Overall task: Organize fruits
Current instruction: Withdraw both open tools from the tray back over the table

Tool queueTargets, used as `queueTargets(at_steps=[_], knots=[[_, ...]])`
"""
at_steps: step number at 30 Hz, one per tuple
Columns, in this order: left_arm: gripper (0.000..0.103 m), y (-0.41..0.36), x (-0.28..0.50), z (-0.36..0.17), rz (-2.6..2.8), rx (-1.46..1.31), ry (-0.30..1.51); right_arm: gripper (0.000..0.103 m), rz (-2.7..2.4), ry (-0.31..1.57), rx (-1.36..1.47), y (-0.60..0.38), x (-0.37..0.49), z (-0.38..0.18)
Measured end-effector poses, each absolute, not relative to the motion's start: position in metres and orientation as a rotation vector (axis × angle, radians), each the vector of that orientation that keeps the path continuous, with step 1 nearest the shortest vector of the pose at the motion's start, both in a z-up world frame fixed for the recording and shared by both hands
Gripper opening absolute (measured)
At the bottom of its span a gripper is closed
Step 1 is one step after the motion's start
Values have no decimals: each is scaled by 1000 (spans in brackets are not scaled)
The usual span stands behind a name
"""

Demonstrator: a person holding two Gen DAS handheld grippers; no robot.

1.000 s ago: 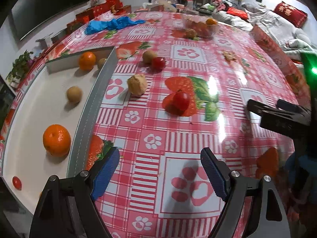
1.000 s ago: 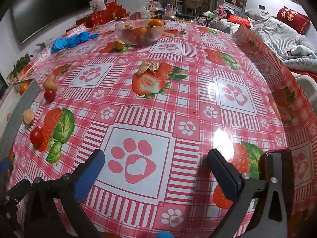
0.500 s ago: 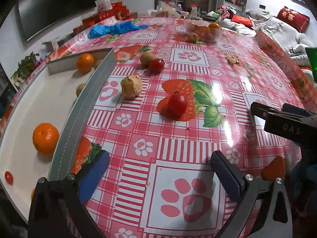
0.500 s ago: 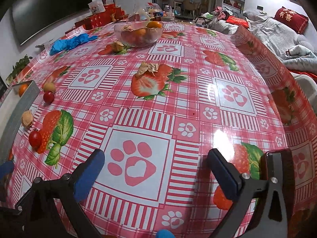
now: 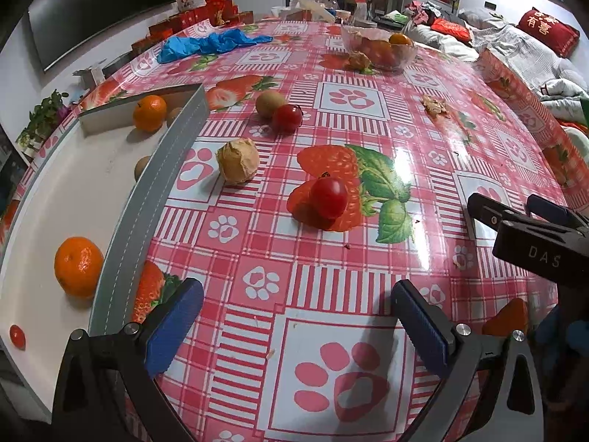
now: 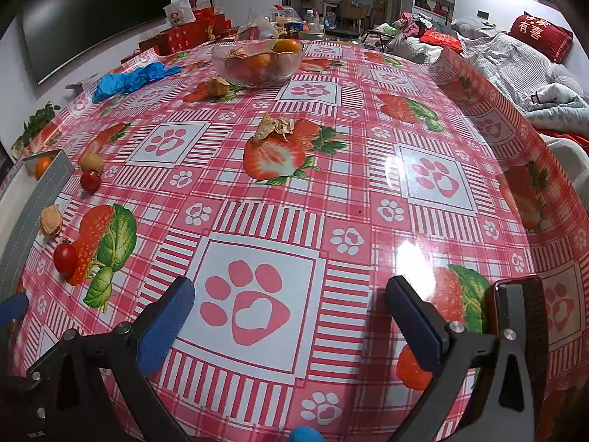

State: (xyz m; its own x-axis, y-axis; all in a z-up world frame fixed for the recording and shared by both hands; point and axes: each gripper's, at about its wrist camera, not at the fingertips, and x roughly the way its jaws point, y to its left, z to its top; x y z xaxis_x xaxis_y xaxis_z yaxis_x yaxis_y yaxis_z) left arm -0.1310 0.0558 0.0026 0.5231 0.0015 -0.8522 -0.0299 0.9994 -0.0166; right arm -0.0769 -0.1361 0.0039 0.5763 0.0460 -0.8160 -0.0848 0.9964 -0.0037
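In the left wrist view my left gripper (image 5: 294,316) is open and empty over the tablecloth. Ahead of it lies a cherry tomato (image 5: 328,197), a husked fruit (image 5: 237,161), a second tomato (image 5: 287,118) and a brown round fruit (image 5: 270,104). A white tray (image 5: 73,191) at the left holds two oranges (image 5: 78,266) (image 5: 149,112), a small tomato (image 5: 17,336) and brown fruits. My right gripper (image 6: 291,316) is open and empty; it also shows at the right of the left wrist view (image 5: 522,221). The same tomato (image 6: 65,256) and husked fruit (image 6: 50,220) lie far left of it.
A glass bowl (image 6: 257,62) with oranges stands at the table's far side, a husked fruit (image 6: 217,86) beside it. Loose husks (image 6: 274,127) lie mid-table. Blue gloves (image 6: 129,79) lie far left. Red boxes (image 5: 198,18) line the back edge. A bed (image 6: 515,62) is to the right.
The left gripper has moved forward and right toward the loose fruits, and its jaws have opened wider. The right gripper has barely moved.
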Motion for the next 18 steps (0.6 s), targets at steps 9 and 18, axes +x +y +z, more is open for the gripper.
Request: queueTargets(at_steps=[9, 18], knots=[[103, 62, -128, 9, 15, -57, 1027, 103, 77, 953, -44, -136, -77, 4], [102, 74, -105, 29, 10, -109, 987, 103, 77, 953, -43, -136, -77, 4]])
